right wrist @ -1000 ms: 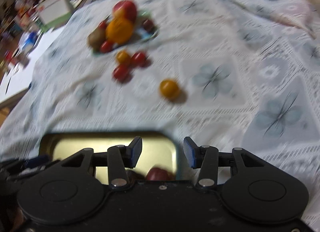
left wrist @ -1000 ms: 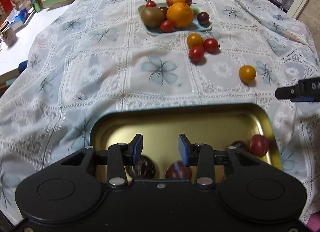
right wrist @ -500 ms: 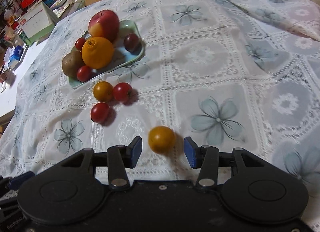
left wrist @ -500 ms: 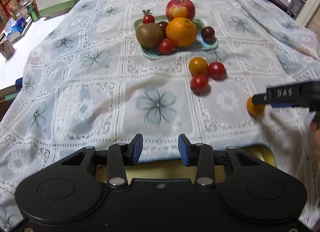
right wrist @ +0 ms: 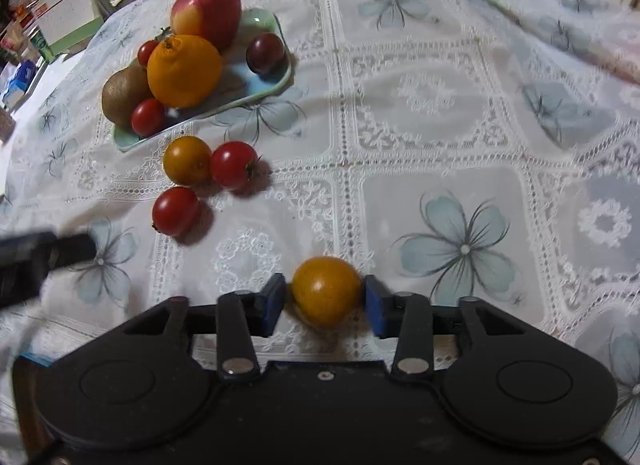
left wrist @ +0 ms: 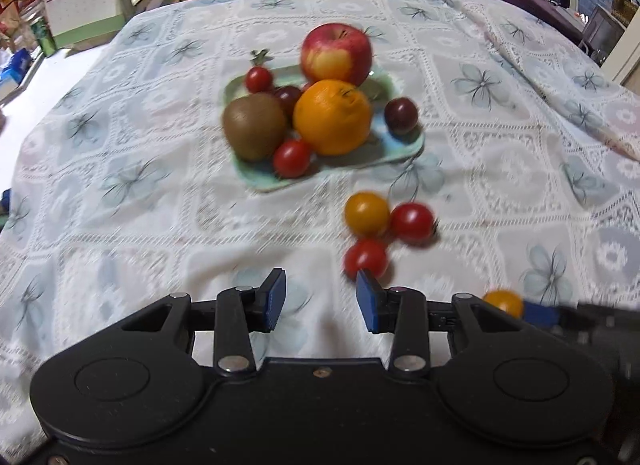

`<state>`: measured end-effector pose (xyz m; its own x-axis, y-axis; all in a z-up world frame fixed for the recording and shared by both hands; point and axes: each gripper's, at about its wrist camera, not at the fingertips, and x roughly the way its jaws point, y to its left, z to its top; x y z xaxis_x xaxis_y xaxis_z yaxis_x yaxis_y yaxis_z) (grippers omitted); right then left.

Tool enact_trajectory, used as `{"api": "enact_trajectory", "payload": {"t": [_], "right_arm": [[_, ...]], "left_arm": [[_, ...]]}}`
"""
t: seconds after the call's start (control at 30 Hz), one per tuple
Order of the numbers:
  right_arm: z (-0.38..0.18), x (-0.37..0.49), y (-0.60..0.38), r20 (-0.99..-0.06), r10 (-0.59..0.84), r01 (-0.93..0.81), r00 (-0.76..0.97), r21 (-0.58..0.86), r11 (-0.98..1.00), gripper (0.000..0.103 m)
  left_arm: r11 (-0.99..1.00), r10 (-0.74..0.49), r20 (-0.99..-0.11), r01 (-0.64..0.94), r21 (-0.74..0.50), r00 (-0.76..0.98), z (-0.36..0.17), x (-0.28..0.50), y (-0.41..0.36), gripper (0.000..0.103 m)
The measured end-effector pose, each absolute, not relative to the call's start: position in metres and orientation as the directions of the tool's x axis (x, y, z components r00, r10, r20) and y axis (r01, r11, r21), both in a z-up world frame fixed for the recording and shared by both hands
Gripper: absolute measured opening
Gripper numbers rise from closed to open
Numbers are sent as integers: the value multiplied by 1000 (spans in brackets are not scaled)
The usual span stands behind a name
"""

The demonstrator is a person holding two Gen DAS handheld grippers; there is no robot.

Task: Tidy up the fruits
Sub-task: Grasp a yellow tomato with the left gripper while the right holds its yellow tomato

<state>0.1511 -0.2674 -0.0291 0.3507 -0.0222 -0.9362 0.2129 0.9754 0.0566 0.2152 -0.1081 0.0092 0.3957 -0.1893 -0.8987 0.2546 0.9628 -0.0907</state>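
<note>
Fruit lies scattered on the lace-and-flower cloth [right wrist: 440,113] covering the worktop as I work both tools from afar. My right tool [right wrist: 325,301] has its blue pads on either side of a yellow cherry tomato [right wrist: 326,289] that sits on the cloth; the pads appear to touch its flanks, though I cannot tell whether they grip it yet. My left tool [left wrist: 321,301] stands wide with nothing between its jaws, low over the cloth, its right pad just in front of a red cherry tomato [left wrist: 366,259]. Just beyond that one, a second yellow tomato [left wrist: 367,213] and another red tomato [left wrist: 412,223] lie touching side by side. Farther back, a pale green plate [left wrist: 256,181] carries an apple [left wrist: 336,53], an orange [left wrist: 332,117], a kiwi [left wrist: 254,131], a dark plum [left wrist: 401,115] at its right edge and a few small red tomatoes. From the left wrist view, the right tool shows only as a blurred dark shape at the lower right, with the yellow tomato beside it. A white box [left wrist: 86,9] and assorted clutter sit beyond the far left corner.
</note>
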Motion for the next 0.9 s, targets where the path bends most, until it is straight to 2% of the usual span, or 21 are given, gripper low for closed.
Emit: {"api": "enact_trajectory", "payload": {"t": [0.27,0.53,0.9], "right_arm": [[-24,145,-287,-917,59,257,394,172,951,38],[-15,138,-289,-893,43,272,448,183,945,38],[-16,135,-285,-889,48,253,456,182,950,38]], "left_arm": [[970,-187,-900,220,-105,394,-5,250,-142,48],[983,-128,-911,173,-63,393,-19,268,-158,48],[988,-114,-910,144,-61,399,-32,272,-159,58]]}}
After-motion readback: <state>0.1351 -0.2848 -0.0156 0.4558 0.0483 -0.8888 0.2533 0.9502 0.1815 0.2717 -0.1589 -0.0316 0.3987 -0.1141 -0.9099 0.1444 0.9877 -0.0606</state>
